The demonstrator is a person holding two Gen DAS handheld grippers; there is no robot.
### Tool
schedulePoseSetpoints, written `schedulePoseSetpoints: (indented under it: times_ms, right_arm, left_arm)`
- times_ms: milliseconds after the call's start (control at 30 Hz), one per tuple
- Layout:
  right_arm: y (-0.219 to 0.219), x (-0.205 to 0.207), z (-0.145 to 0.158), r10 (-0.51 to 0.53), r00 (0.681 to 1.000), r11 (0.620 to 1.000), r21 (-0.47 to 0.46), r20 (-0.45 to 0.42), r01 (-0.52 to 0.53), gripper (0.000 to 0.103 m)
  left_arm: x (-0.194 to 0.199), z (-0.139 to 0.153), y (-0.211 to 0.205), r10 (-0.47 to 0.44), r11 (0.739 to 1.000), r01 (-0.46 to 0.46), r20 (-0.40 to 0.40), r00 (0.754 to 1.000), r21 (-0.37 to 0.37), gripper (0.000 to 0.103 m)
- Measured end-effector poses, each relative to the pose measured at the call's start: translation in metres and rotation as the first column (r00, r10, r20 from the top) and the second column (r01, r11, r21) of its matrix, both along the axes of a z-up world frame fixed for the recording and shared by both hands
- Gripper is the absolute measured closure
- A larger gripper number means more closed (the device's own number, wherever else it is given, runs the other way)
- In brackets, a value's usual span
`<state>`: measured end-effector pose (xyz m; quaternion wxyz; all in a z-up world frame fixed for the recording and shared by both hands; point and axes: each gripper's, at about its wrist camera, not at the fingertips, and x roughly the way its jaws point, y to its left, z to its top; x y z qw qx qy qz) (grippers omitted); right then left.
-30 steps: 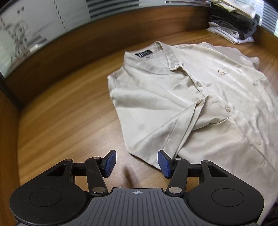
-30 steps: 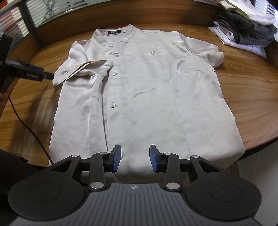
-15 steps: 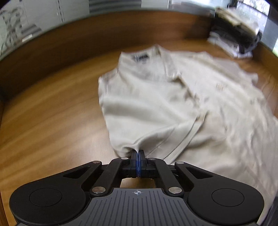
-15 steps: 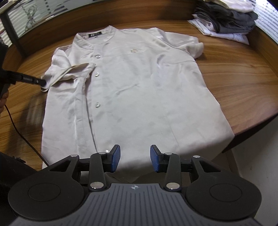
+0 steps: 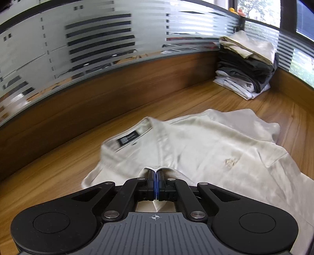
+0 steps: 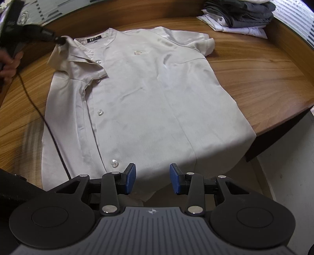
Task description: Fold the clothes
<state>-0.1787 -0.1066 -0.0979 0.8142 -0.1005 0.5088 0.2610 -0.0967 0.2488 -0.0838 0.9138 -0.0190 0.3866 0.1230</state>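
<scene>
Your left gripper (image 5: 156, 183) now has its jaws clamped on the sleeve (image 6: 64, 56) of the shirt (image 6: 149, 102); a second ago those jaws stood open just short of the cloth, and the sleeve lay folded flat across the shirt's front. Now the sleeve is lifted and drawn toward the collar (image 5: 135, 135), its fabric bunched between the blue pads, with a strip of it showing behind the jaws in the left wrist view. From the right wrist view, the left gripper (image 6: 58, 40) is at the counter's far left, beside the collar, with your hand (image 6: 8, 64) behind it and a black cable (image 6: 45, 121) trailing over the shirt's left edge.

The shirt lies face up and buttoned in the middle of the counter (image 6: 255, 78), collar toward the far edge and hem hanging over the near edge. The other sleeve (image 6: 204, 44) rests rumpled toward the far right corner, near the stack (image 6: 241, 15) of folded clothes.

Your right gripper (image 6: 152, 178) hovers above the hem, its jaws partly open with nothing between them, much as half a second ago.

The grip reads as the start of a sleeve fold: you have the cloth, so the fold has begun but is far from done. The sleeve looks twisted where it is pinched, so it may need laying out smooth before the body is folded over.
</scene>
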Motion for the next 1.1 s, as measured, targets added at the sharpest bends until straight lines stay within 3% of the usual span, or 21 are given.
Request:
schedulePoseSetpoints:
  times_ms: [200, 300, 500, 600, 867, 1000, 1100]
  right_arm:
    - [-0.008, -0.005, -0.001, -0.04, 0.999, 0.999, -0.015, -0.01, 0.04, 0.06]
    - [-0.009, -0.007, -0.002, -0.05, 0.999, 0.998, -0.027, -0.014, 0.05, 0.06]
    - [-0.007, -0.006, -0.003, -0.052, 0.999, 0.998, -0.034, -0.012, 0.052, 0.059]
    - [-0.006, -0.005, -0.003, -0.041, 0.999, 0.999, -0.031, -0.007, 0.041, 0.059]
    - [-0.022, 0.014, -0.006, -0.023, 0.999, 0.999, -0.03, 0.023, 0.024, 0.059]
    - [-0.046, 0.033, -0.006, -0.054, 0.998, 0.998, -0.016, 0.037, 0.054, 0.059]
    - [-0.071, 0.052, -0.008, -0.102, 0.994, 0.995, 0.006, 0.029, 0.101, 0.059]
  left_arm:
    - [0.027, -0.016, -0.025, -0.043, 0.999, 0.043, -0.033, 0.999, 0.009, 0.098]
    - [0.03, -0.02, -0.036, -0.084, 0.996, 0.084, -0.039, 0.996, -0.004, 0.076]
    - [0.015, -0.018, -0.044, -0.128, 0.992, 0.128, -0.044, 0.991, 0.008, 0.066]
    - [0.002, -0.014, -0.031, -0.096, 0.995, 0.095, -0.063, 0.993, -0.019, 0.06]
    - [-0.035, -0.003, 0.003, 0.035, 0.999, -0.04, -0.126, 0.991, -0.034, 0.058]
    - [-0.032, 0.01, 0.008, 0.067, 0.997, -0.073, -0.13, 0.989, -0.039, 0.057]
    - [-0.019, 0.023, 0.003, 0.052, 0.997, -0.059, -0.122, 0.991, -0.052, 0.048]
